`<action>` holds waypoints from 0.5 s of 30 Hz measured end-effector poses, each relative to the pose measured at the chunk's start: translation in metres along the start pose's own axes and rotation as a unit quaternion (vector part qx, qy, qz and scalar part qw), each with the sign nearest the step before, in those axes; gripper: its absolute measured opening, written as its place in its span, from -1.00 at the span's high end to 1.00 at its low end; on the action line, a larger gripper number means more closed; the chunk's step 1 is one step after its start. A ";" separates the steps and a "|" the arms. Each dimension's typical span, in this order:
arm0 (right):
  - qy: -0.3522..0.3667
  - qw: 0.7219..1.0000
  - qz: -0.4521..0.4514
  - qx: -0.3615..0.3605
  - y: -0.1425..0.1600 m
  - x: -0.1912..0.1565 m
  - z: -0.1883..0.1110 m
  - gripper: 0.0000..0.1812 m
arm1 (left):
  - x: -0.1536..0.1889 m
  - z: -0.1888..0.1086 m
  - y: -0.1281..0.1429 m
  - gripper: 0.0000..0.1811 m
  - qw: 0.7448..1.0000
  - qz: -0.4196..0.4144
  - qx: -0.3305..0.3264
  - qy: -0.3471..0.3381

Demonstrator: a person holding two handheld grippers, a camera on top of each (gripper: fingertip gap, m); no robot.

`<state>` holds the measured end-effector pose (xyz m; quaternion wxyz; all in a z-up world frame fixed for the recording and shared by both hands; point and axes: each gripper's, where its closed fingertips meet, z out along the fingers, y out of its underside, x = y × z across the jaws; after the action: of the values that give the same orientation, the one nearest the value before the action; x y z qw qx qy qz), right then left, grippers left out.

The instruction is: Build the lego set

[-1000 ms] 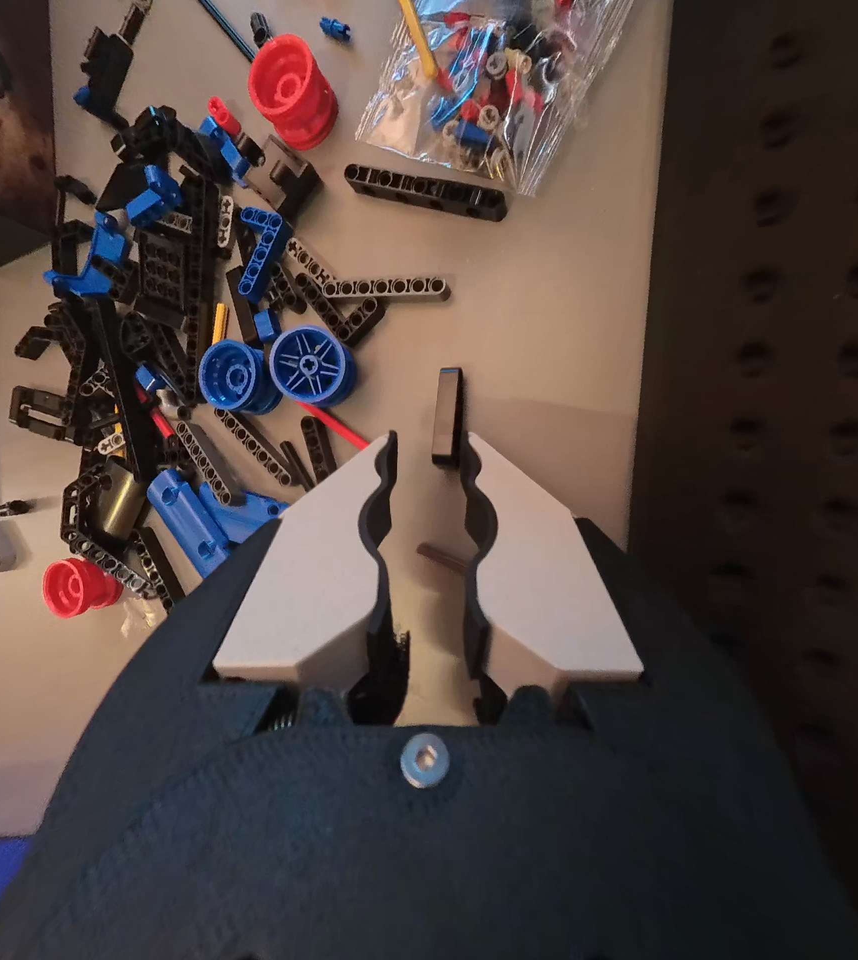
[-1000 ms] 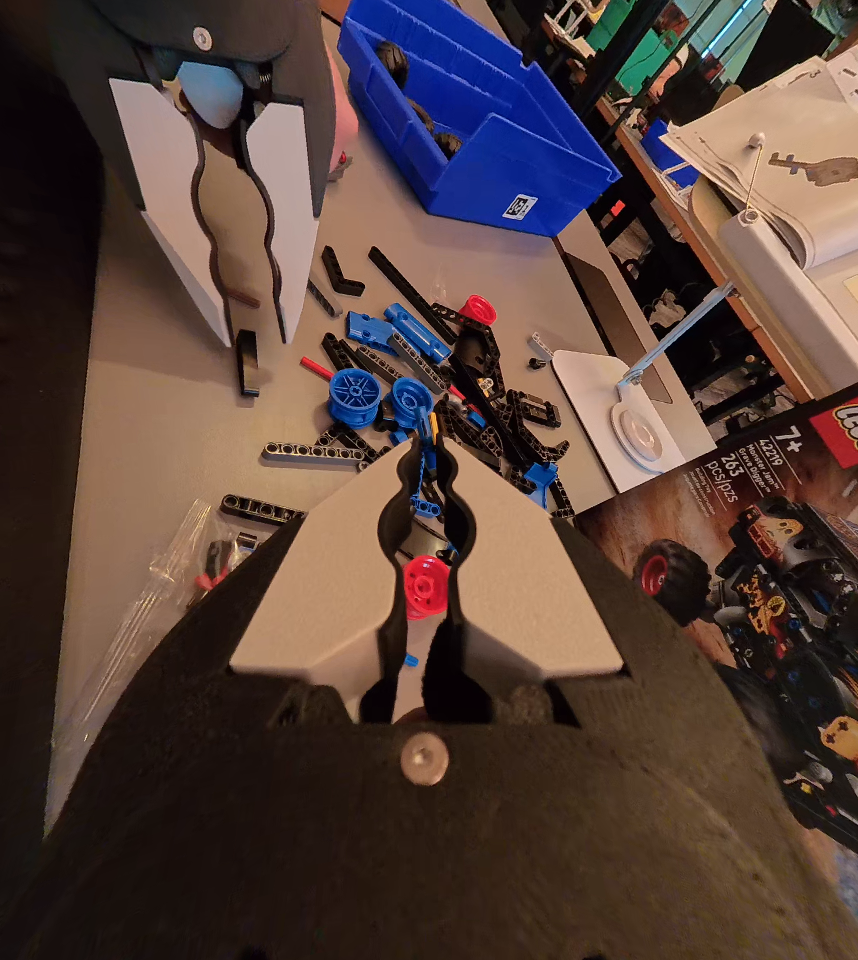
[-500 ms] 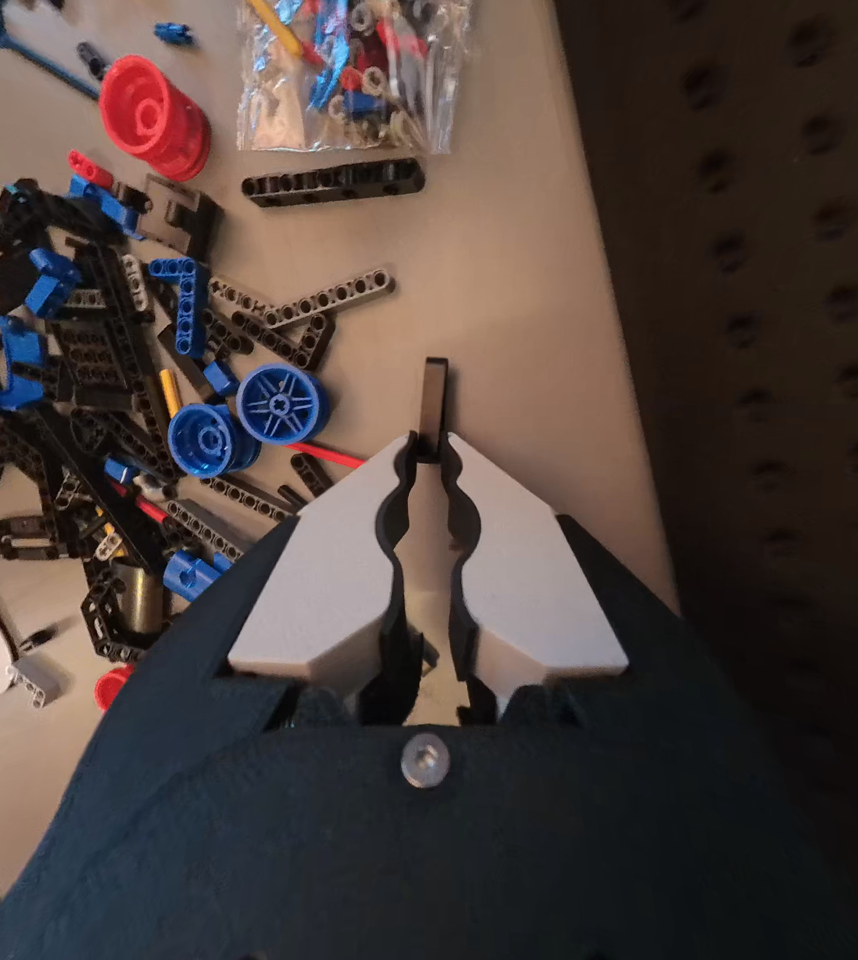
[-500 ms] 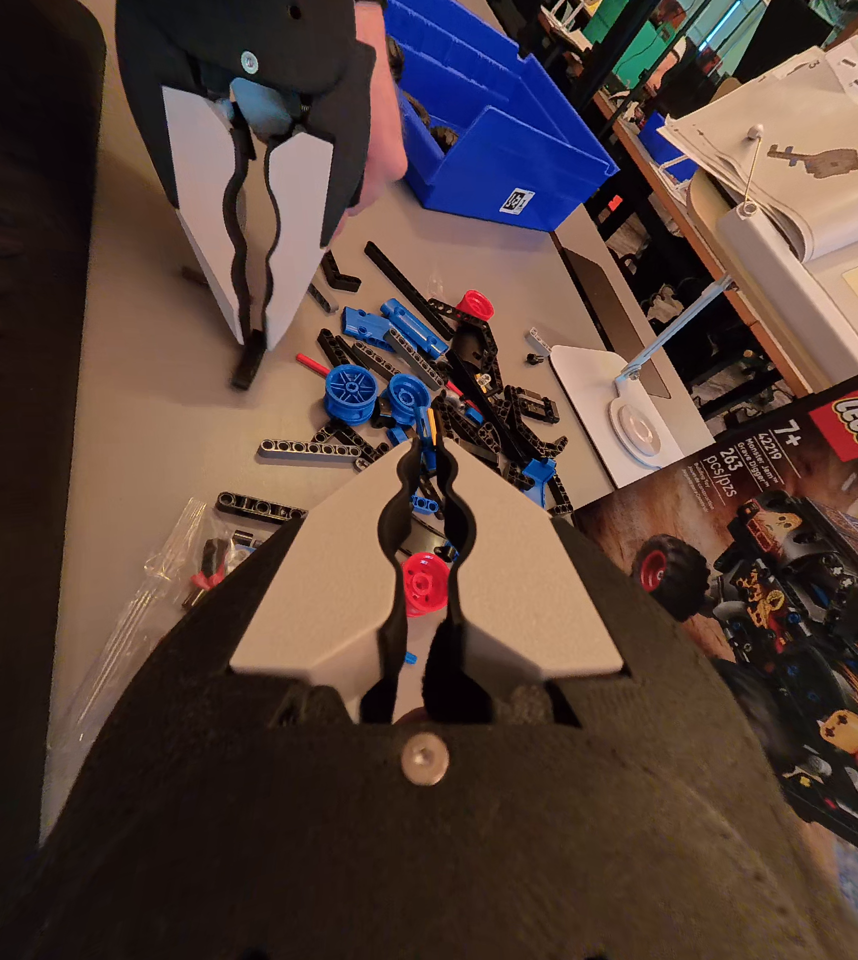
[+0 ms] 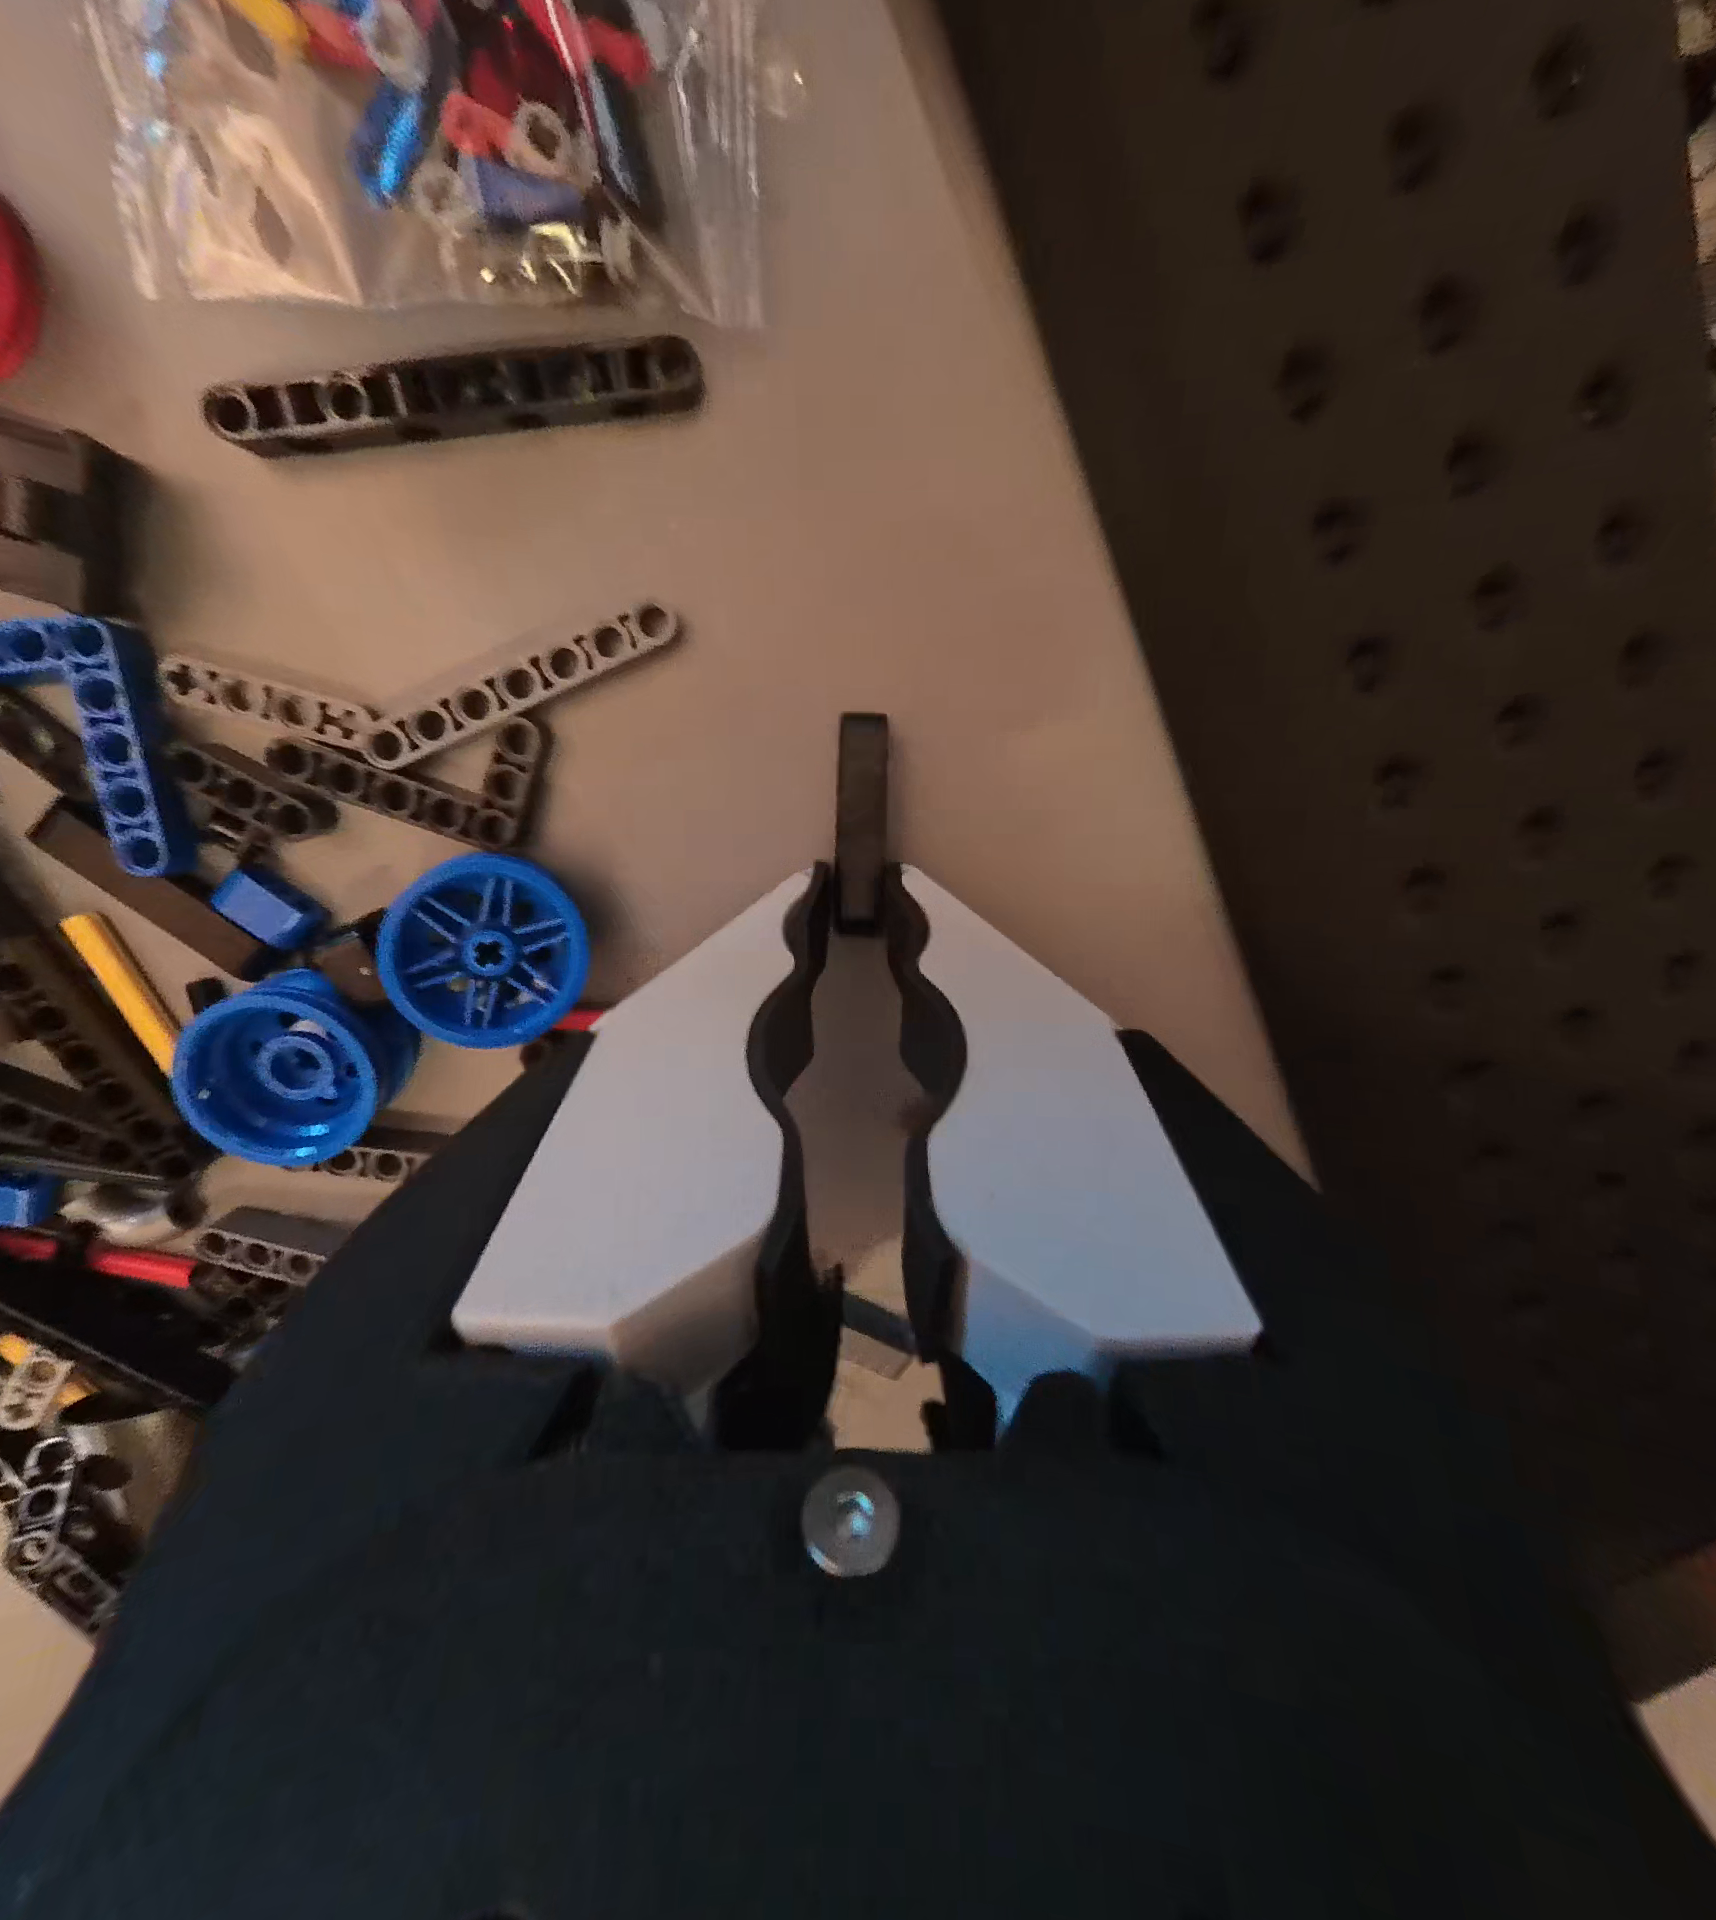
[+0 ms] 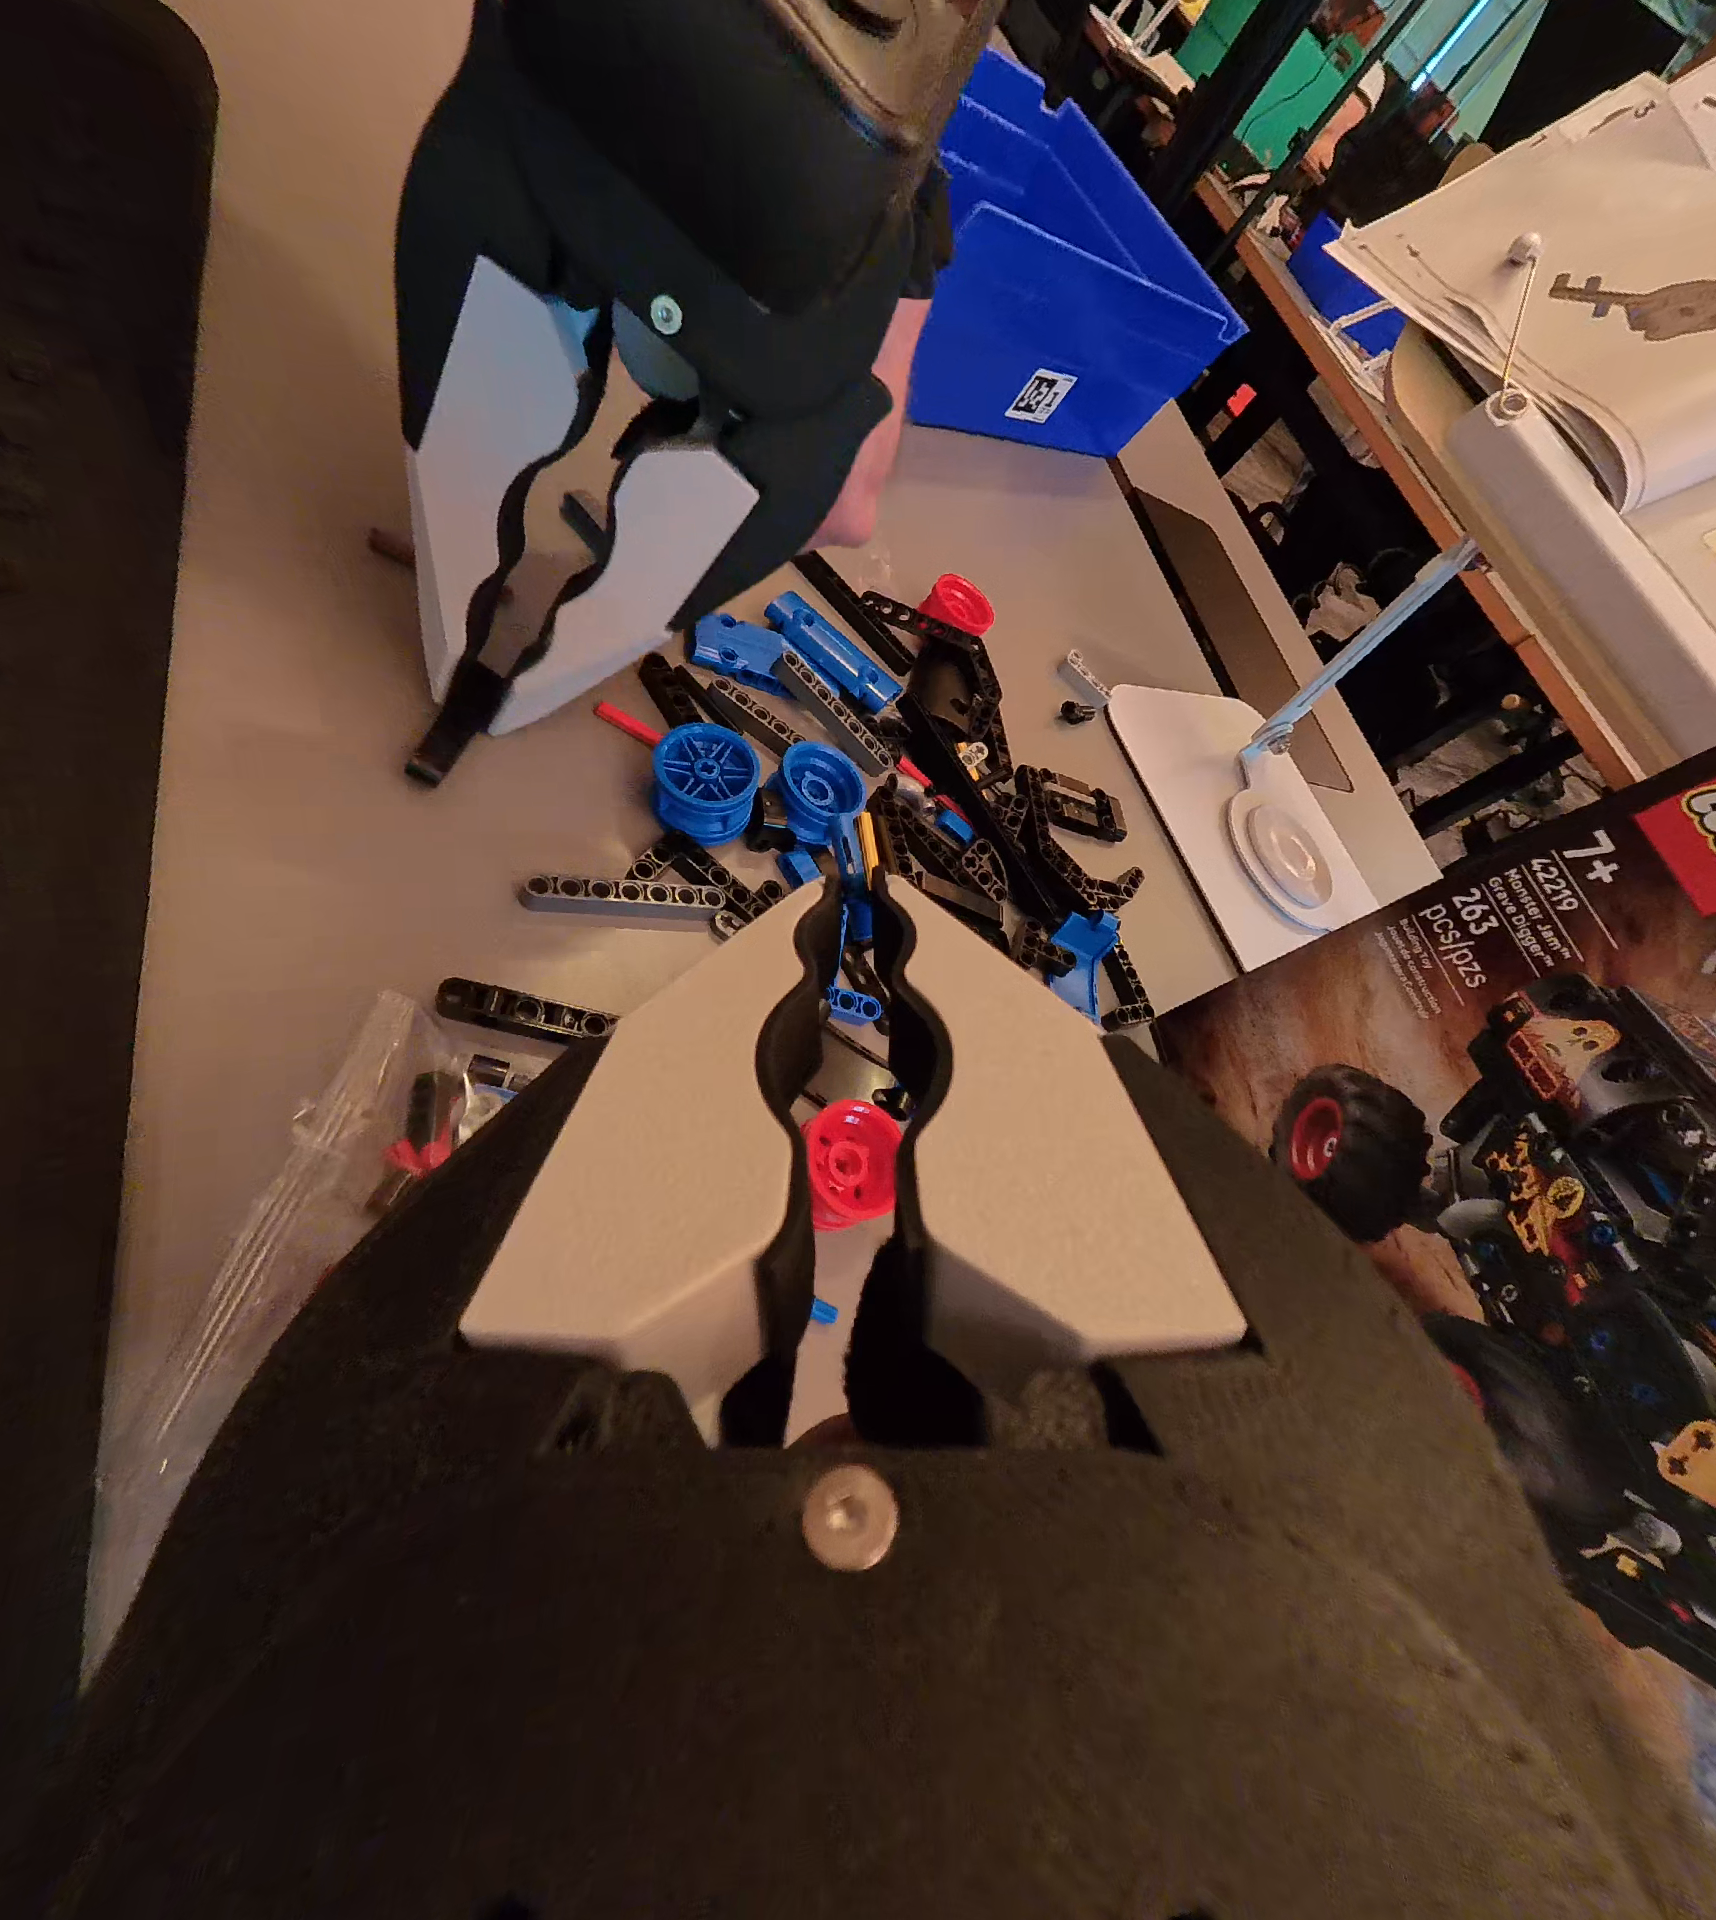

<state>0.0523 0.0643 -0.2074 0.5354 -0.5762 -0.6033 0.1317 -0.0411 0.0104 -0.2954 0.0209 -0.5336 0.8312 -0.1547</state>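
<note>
glossy plastic blue wheels; crinkly clear bag; matt table

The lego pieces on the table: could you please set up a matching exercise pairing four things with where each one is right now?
Things:
1. black beam
2. two blue wheels
3. clear bag of small parts
4. red wheel

Places:
A. seen through the gap of the right gripper
B. pinched at the tip of the left gripper
C. side by side at the edge of the loose pile
D. just beyond a long black beam lying alone

Pairs: 1-B, 2-C, 3-D, 4-A
</note>
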 end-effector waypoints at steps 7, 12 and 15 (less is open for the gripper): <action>-0.003 1.000 0.002 0.007 -0.002 0.000 -0.002 0.97 | -0.009 -0.005 0.004 0.63 0.997 -0.016 0.020 -0.074; -0.002 1.000 0.004 0.008 -0.003 0.001 -0.002 0.97 | -0.013 -0.020 0.012 0.64 0.984 -0.042 0.049 -0.167; -0.005 0.999 0.021 0.029 -0.011 0.002 -0.004 0.97 | -0.026 -0.041 0.015 0.70 0.963 -0.072 0.076 -0.246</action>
<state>0.0496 0.0605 -0.1964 0.5459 -0.5722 -0.5898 0.1634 -0.0508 0.0489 -0.2641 0.2546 -0.6102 0.7457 -0.0824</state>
